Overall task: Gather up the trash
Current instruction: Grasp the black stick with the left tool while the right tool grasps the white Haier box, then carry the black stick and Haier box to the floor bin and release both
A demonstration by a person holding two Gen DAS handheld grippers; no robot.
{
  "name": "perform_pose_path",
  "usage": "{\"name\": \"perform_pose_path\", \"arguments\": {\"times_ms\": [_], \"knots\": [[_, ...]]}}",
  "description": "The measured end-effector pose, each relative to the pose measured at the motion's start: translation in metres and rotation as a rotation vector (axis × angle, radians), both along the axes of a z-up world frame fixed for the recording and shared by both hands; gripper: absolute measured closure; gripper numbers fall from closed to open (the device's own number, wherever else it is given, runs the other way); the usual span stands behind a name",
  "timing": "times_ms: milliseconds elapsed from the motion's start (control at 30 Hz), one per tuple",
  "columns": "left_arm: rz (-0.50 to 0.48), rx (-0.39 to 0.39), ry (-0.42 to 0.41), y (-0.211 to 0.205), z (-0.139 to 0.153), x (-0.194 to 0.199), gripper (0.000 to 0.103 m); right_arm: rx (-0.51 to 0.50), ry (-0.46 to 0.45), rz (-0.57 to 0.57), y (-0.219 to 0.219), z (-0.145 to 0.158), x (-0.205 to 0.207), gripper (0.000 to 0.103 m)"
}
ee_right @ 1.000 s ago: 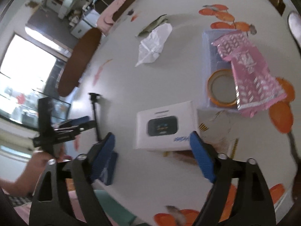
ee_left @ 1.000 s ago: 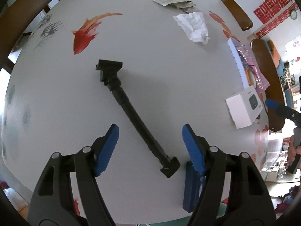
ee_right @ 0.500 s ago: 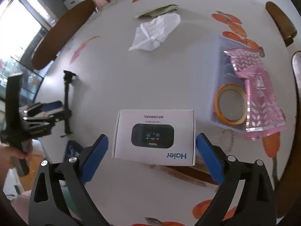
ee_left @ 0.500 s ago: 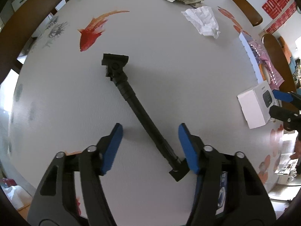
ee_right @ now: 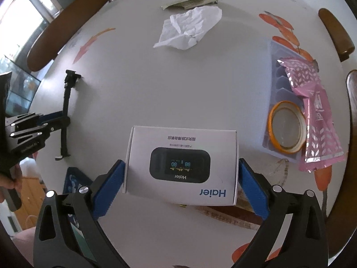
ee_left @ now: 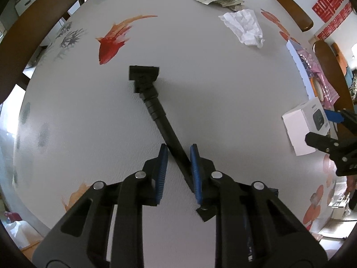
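A black rod (ee_left: 156, 109) with a square clamp head lies slantwise on the round white table (ee_left: 212, 84). My left gripper (ee_left: 178, 148) points down over the rod's lower half. Its blue jaws are closing, with the rod between them and touching both pads. In the right wrist view a white Haier box (ee_right: 180, 156) lies flat between the fingers of my right gripper (ee_right: 180, 162). That gripper stands wide open, its pads beside the box's two short sides. A crumpled white paper (ee_right: 189, 29) and a flat greenish wrapper (ee_right: 191, 2) lie at the far side.
A clear tray (ee_right: 275, 67) on the right holds an orange tape roll (ee_right: 286, 127) and a pink foil packet (ee_right: 316, 116). A blue pack (ee_right: 73, 178) lies at the near left edge. Brown chair backs (ee_right: 67, 29) ring the table. A hand (ee_right: 9, 178) holds the left gripper.
The left jaws have closed in from wide apart onto the black rod. The right gripper has come down and in until its pads flank the white box.
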State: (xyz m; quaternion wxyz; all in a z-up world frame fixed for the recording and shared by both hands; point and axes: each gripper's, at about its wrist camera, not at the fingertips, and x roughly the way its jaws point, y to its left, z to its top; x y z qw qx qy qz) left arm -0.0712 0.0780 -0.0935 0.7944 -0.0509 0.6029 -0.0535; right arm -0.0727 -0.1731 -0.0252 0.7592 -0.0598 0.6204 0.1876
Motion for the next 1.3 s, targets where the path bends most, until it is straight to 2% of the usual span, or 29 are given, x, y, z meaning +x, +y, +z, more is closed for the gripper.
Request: {"name": "perform_pose_path", "arguments": {"times_ms": [233, 467, 767, 1100, 1300], "knots": [[-0.024, -0.026, 0.007, -0.005, -0.001, -0.003, 0.093, 0.042, 0.017, -0.013, -0.007, -0.001, 0.001, 0.007], [-0.042, -0.054, -0.005, -0.009, 0.008, -0.004, 0.093, 0.115, 0.038, -0.032, -0.018, 0.006, 0.001, 0.009], [-0.061, -0.085, -0.037, -0.015, 0.019, -0.001, 0.093, 0.244, 0.044, -0.111, -0.042, 0.027, -0.003, 0.009], [-0.14, -0.127, -0.098, -0.038, 0.054, -0.003, 0.093, 0.359, 0.02, -0.191, -0.072, 0.056, -0.026, 0.009], [-0.215, -0.154, -0.126, -0.066, 0.074, -0.007, 0.093, 0.378, -0.001, -0.252, -0.099, 0.065, -0.043, 0.009]]}}
